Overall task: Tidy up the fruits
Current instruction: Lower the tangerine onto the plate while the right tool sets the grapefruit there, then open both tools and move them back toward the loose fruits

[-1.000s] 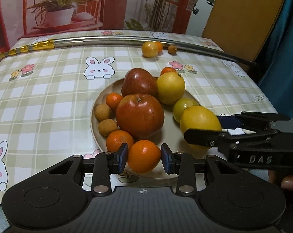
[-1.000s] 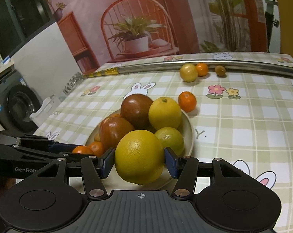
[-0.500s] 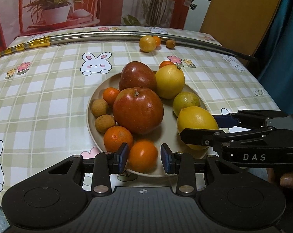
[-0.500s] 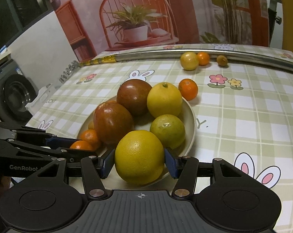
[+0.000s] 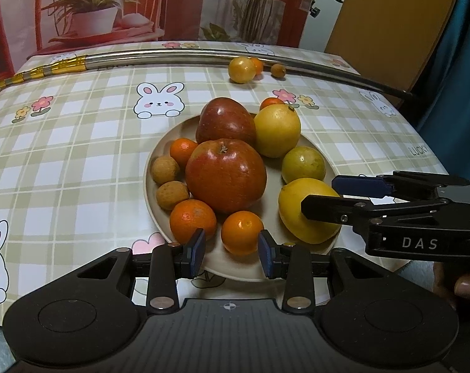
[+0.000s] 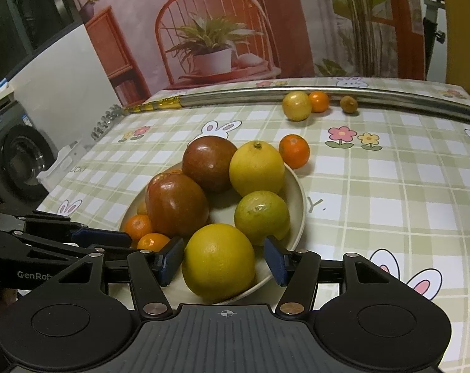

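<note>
A beige plate holds two red apples, a lemon, a green citrus, mandarins and two brown longans. My left gripper is open at the plate's near rim. A small mandarin lies on the plate between its blue pads, with a gap on its left side. My right gripper straddles a large yellow citrus resting on the plate's edge. Its jaws are opening, and the right pad stands clear of the fruit. The right gripper also shows from the side in the left wrist view.
A loose mandarin lies on the checked tablecloth just behind the plate. Three small fruits rest against a metal rail at the table's far edge. A person's fingertip shows behind the right gripper.
The small mandarin, which filled the left gripper's gap, now sits on the plate with room beside it. The yellow citrus has come down onto the plate and the right jaws have widened slightly.
</note>
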The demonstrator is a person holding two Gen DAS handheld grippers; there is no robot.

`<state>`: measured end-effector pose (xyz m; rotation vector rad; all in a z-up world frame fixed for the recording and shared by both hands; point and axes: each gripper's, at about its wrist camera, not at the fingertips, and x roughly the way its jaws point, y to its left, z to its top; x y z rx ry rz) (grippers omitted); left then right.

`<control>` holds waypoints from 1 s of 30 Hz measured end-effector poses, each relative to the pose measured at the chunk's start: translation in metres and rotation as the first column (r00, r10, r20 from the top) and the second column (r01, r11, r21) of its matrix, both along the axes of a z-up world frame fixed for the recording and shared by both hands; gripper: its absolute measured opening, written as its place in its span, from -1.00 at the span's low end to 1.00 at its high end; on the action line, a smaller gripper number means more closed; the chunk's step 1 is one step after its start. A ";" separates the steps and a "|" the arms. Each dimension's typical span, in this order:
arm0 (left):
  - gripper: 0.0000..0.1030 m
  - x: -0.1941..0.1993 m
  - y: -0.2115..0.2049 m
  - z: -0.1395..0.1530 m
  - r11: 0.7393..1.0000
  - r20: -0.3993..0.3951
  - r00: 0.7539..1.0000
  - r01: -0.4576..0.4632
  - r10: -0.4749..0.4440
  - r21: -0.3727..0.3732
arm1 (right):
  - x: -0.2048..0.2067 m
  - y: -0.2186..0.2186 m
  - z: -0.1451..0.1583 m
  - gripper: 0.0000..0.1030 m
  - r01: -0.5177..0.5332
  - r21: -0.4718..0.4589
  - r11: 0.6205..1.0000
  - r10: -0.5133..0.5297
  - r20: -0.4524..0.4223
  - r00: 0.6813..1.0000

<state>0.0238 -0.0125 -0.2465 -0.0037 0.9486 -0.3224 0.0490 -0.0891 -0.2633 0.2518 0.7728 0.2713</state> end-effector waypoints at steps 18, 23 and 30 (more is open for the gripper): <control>-0.25 -0.004 0.003 0.006 1.000 0.035 0.999 -0.025 0.024 0.006 | -0.002 0.000 0.003 0.04 0.001 -0.016 1.000 -0.001 0.020 1.000; -0.25 -0.006 0.005 0.010 0.999 0.056 0.998 -0.034 0.033 0.008 | -0.003 -0.002 0.004 0.04 0.010 -0.017 1.000 -0.010 0.028 1.000; -0.25 0.003 0.014 0.030 0.998 0.120 0.992 -0.046 0.040 0.044 | -0.003 -0.011 0.015 0.04 0.023 -0.028 0.999 -0.021 0.065 0.998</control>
